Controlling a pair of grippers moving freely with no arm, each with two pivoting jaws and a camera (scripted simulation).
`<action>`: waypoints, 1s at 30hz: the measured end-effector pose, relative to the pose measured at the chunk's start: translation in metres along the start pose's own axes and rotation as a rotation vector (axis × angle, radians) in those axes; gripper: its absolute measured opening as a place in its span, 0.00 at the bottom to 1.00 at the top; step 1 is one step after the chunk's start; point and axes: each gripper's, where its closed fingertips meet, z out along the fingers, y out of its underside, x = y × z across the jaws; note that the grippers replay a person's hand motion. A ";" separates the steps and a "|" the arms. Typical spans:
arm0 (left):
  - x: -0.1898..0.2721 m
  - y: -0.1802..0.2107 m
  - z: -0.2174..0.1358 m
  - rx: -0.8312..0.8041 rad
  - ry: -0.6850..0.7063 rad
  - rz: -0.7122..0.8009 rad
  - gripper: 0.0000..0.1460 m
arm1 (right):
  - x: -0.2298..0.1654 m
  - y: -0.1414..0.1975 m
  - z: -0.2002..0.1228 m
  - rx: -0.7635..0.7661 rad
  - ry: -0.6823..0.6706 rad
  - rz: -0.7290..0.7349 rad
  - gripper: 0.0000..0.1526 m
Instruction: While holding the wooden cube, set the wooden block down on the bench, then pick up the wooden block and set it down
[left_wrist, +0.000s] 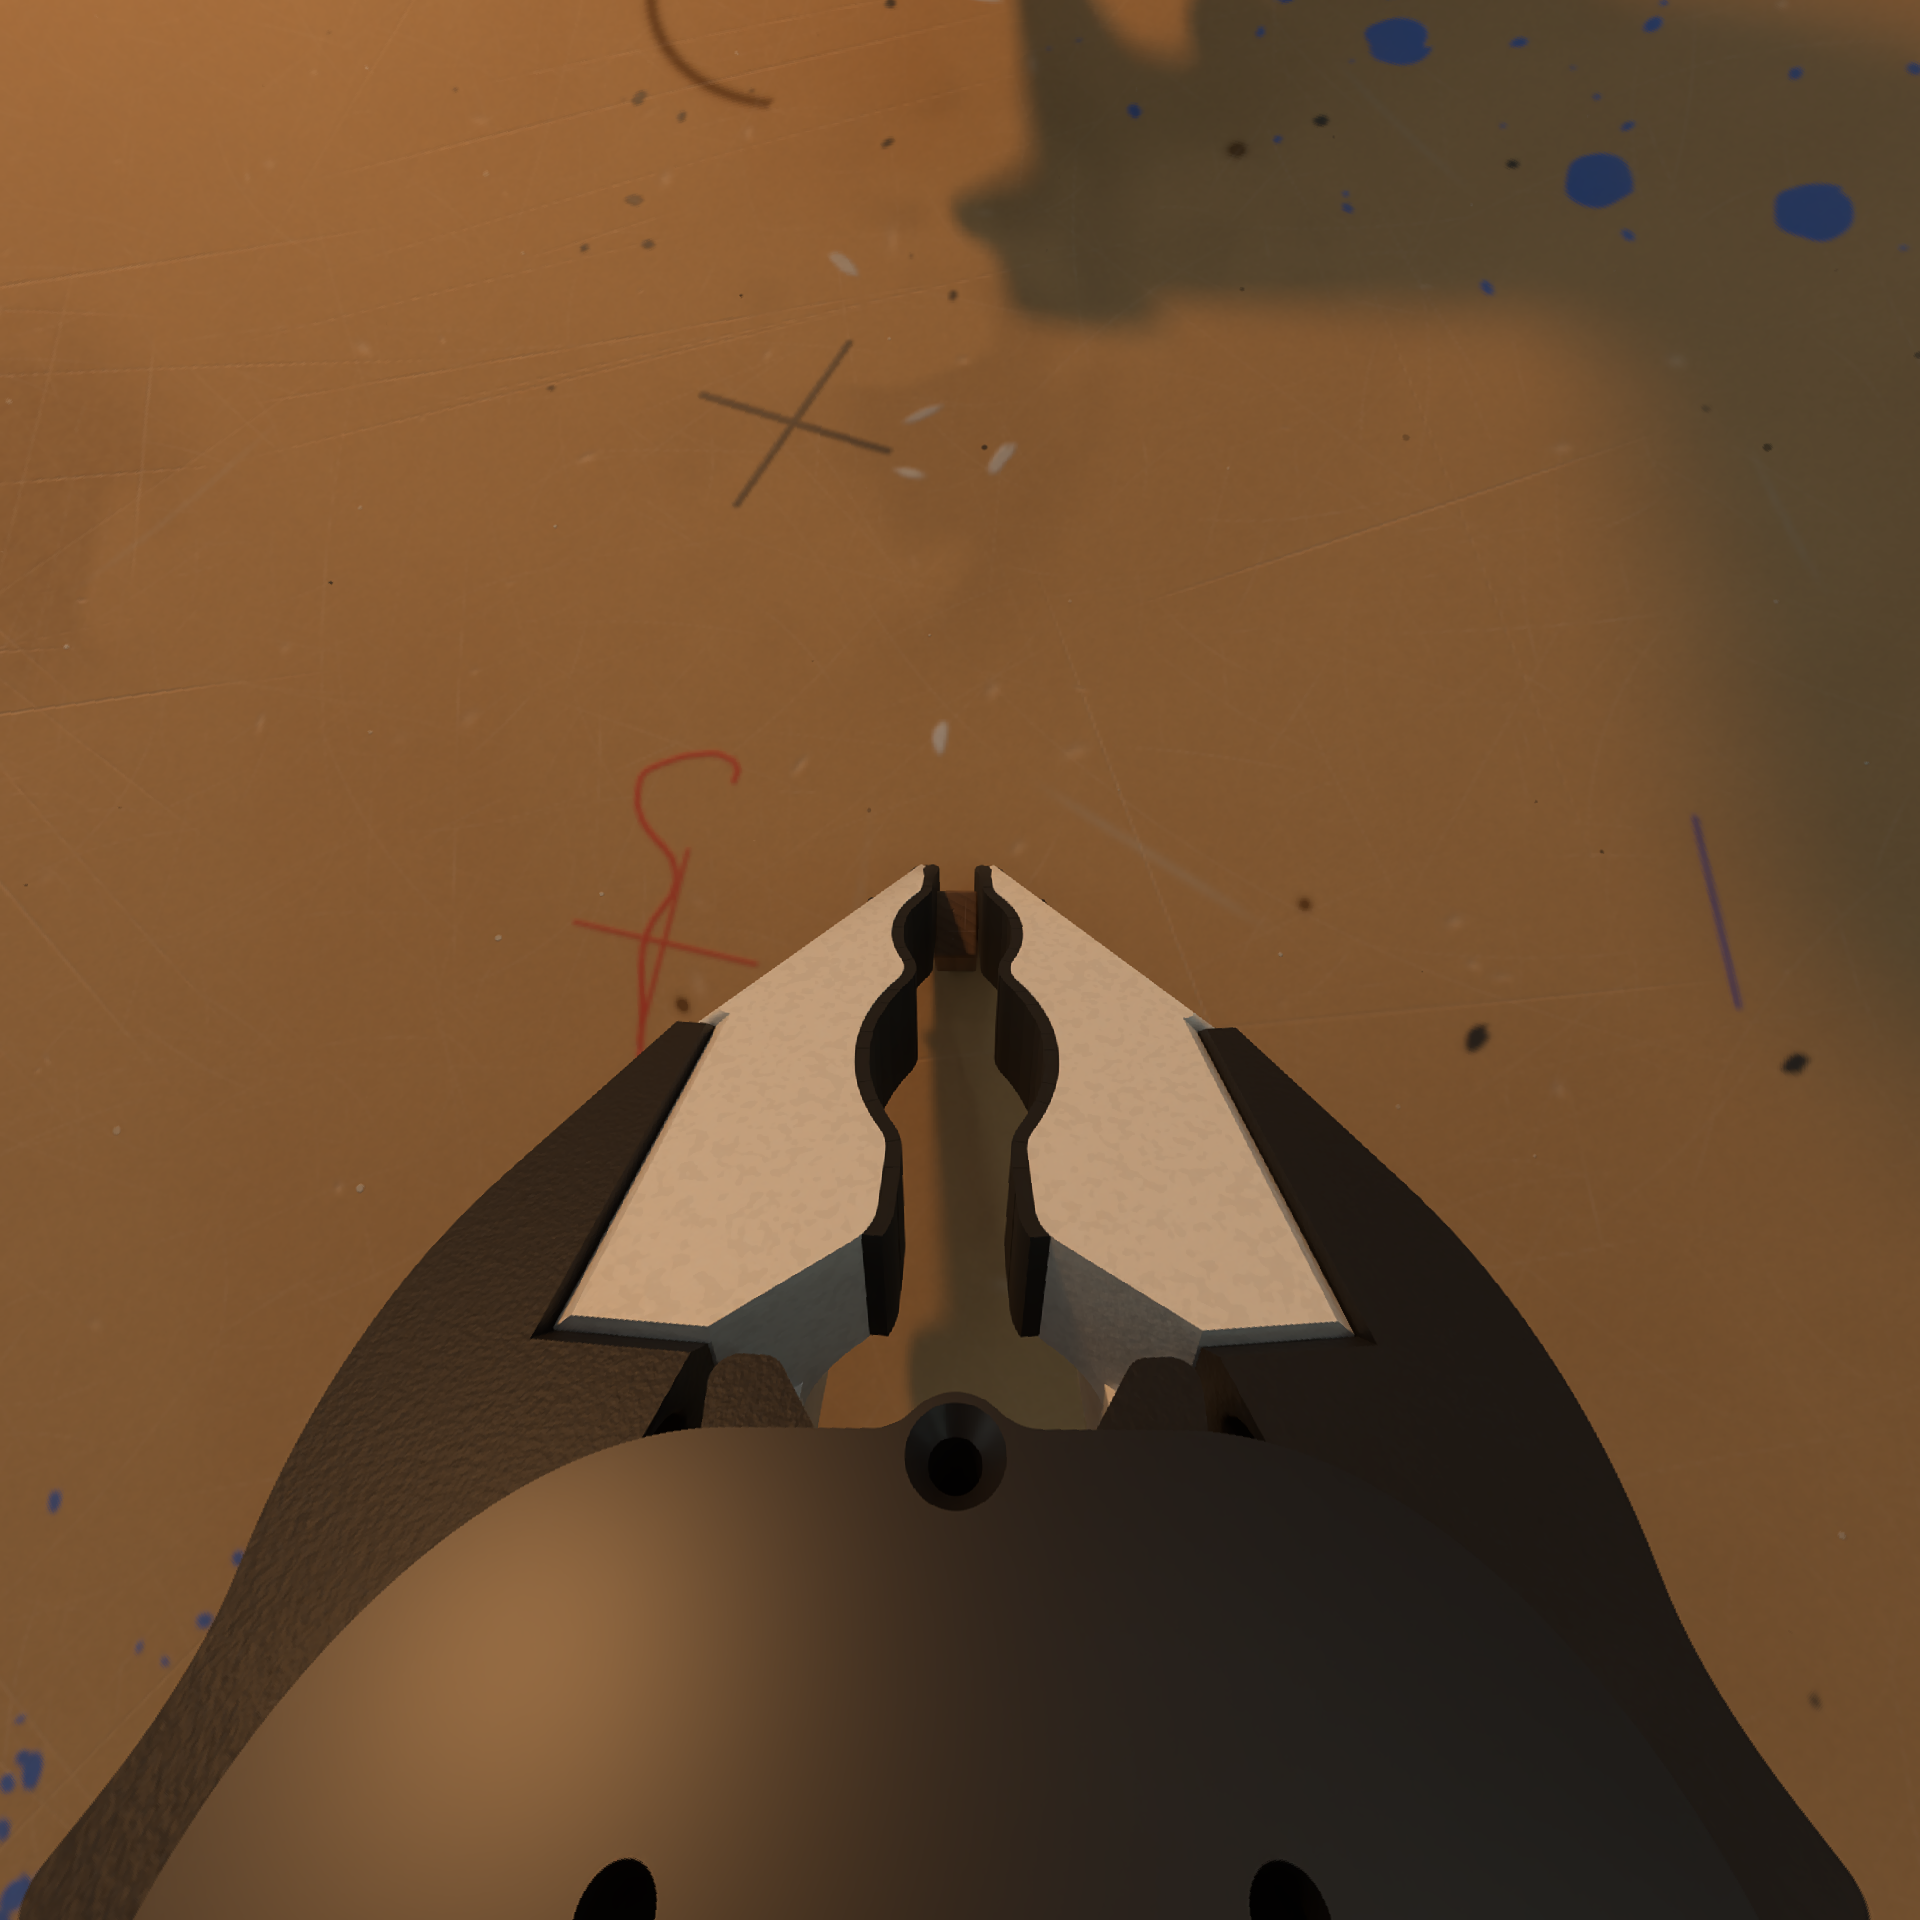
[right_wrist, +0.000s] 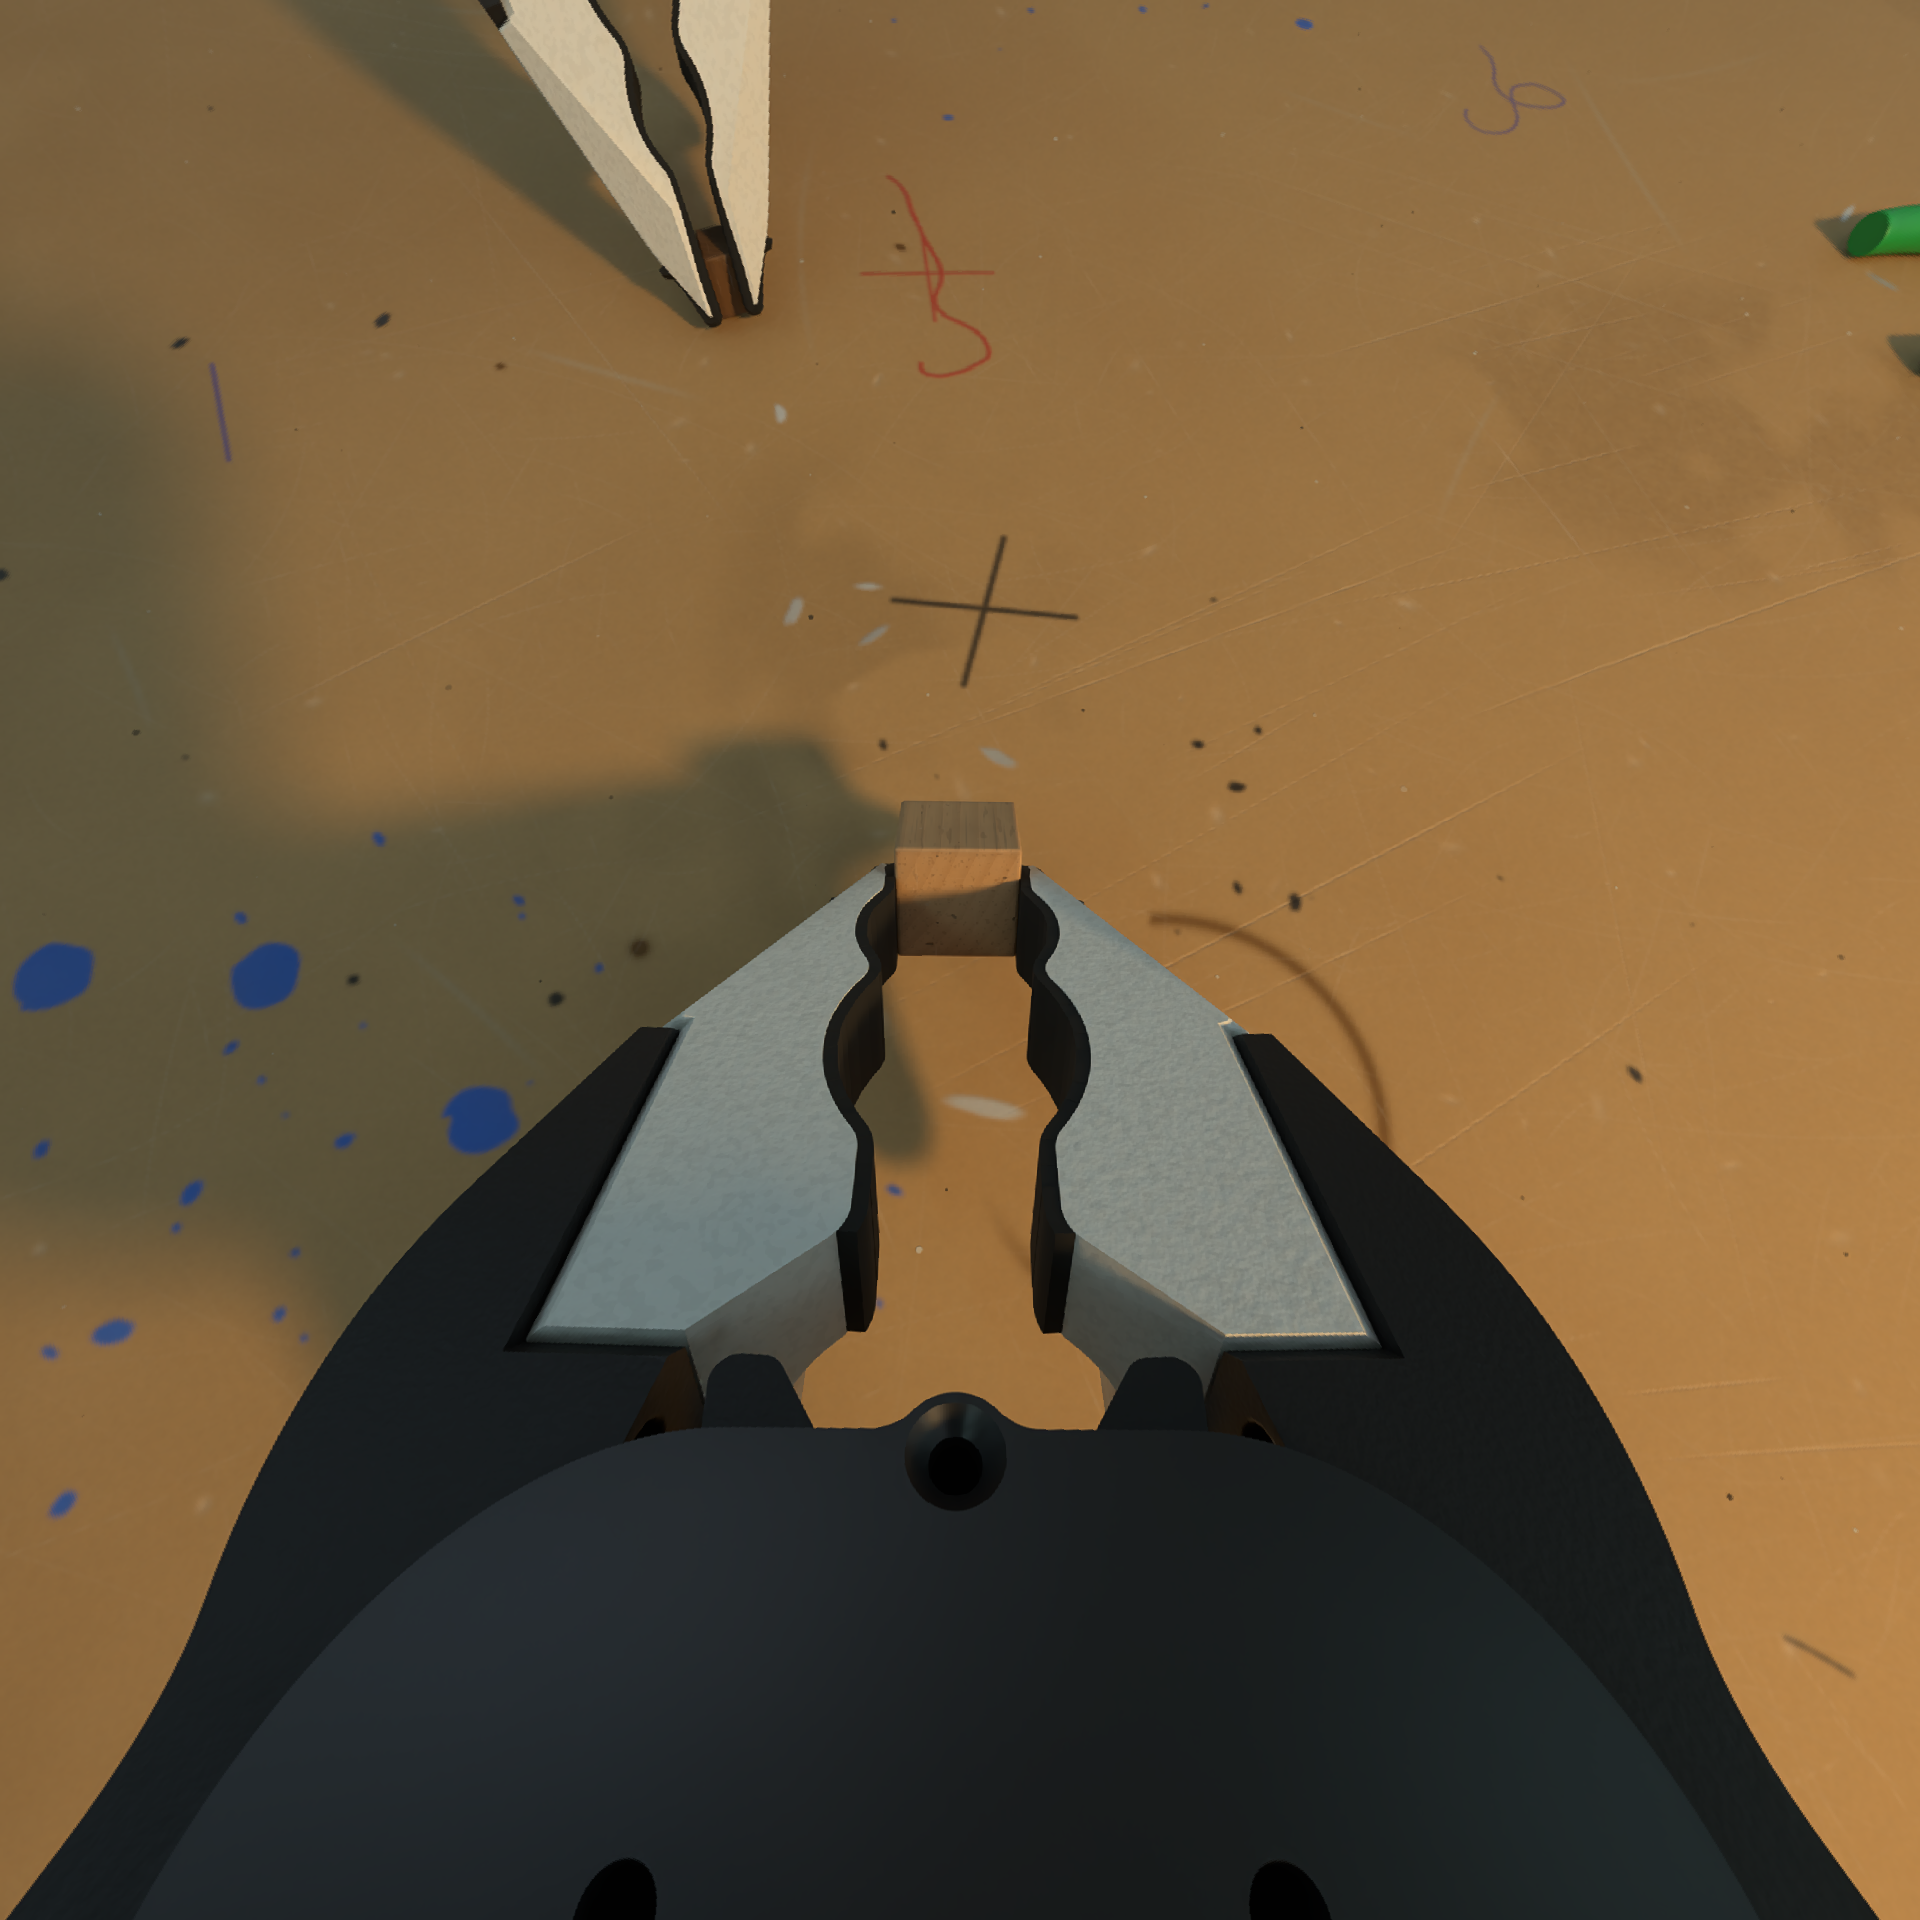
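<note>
With its two fingers nearly pressed together, the left gripper (left_wrist: 954, 873) pinches a thin, dark wooden block (left_wrist: 956, 940) right at the fingertips; only a narrow brown sliver shows between the pads. Seen from the right wrist view, that same gripper (right_wrist: 736, 310) points down, its tips and the block (right_wrist: 717, 272) very close to the bench (right_wrist: 1455, 727), though contact cannot be confirmed. No bench edge or corner shows in either view, so placement against them cannot be told. A red scribble (right_wrist: 940, 281) lies just beside those tips, a black cross mark (right_wrist: 982, 611) sits between the two grippers. The right gripper (right_wrist: 957, 883) is spread to the width of a pale wooden cube (right_wrist: 957, 878) and clamps it on both side faces, cube upright and square to the fingers. Blue paint spots (right_wrist: 265, 975) mark the bench on one side; a green cylinder (right_wrist: 1883, 231) is cut off by the frame on the other.
</note>
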 end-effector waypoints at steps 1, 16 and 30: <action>0.000 0.000 0.000 0.000 -0.001 0.000 0.04 | 0.000 0.000 0.000 0.001 0.000 0.002 0.14; 0.000 0.002 -0.002 -0.009 -0.002 -0.003 0.04 | -0.007 -0.001 0.008 -0.005 -0.031 -0.009 0.14; -0.001 0.002 -0.001 -0.007 -0.006 -0.005 0.04 | 0.010 -0.021 0.013 0.100 0.081 -0.009 0.14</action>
